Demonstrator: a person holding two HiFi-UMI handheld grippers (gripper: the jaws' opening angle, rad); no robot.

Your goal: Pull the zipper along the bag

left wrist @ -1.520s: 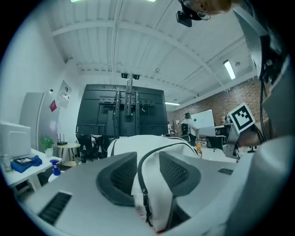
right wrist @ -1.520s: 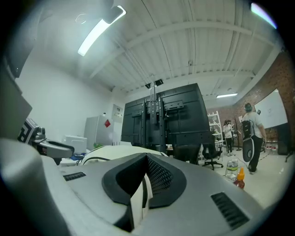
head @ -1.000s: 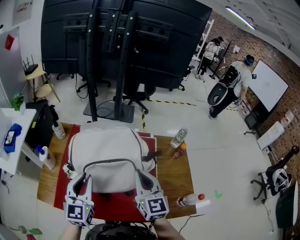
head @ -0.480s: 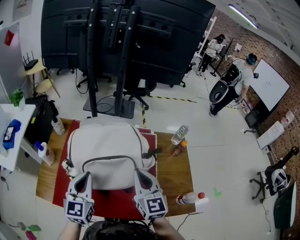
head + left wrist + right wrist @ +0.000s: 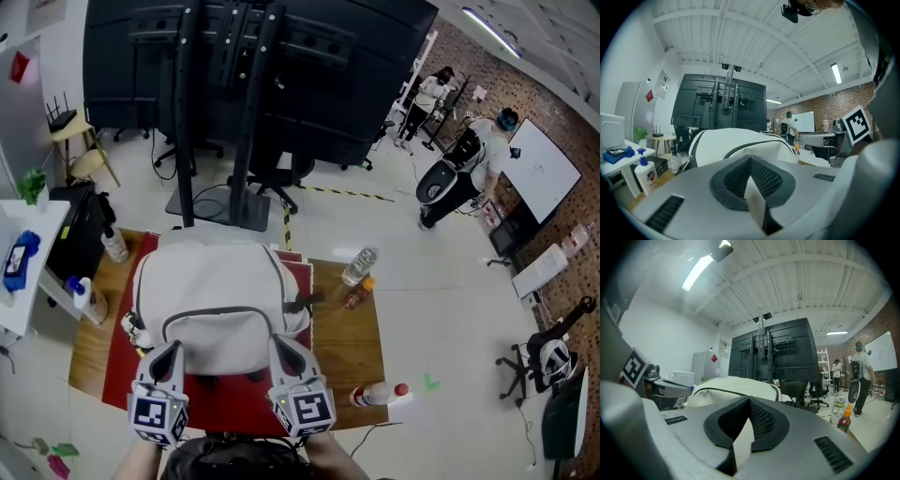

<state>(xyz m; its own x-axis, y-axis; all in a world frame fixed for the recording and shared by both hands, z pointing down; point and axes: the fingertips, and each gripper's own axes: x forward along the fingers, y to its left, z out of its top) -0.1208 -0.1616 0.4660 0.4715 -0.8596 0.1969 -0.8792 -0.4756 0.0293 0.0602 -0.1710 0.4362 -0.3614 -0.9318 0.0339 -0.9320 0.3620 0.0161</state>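
Note:
A pale grey backpack [image 5: 211, 291] lies on a red mat [image 5: 234, 412] on a wooden table [image 5: 342, 347]. A dark zipper line [image 5: 225, 312] arches over its front pocket. My left gripper [image 5: 168, 354] sits at the zipper's left end, my right gripper [image 5: 284, 349] at its right end. In the left gripper view the left gripper [image 5: 751, 161] is shut, with a pale strip of the bag pinched between its pads. The right gripper [image 5: 750, 401] is shut on a similar pale strip. Whether either strip is a zipper pull or plain fabric, I cannot tell.
A clear water bottle [image 5: 358, 267] and an orange-capped sauce bottle [image 5: 356, 297] stand right of the bag. A red-capped bottle [image 5: 380, 396] lies near the front right corner. Spray bottles [image 5: 112, 246] stand at the left edge. A black screen stand [image 5: 234, 141] rises behind the table.
The left gripper's jaws stood apart a second ago and are now closed at the zipper's left end. It has sunk slightly. The right gripper has kept still.

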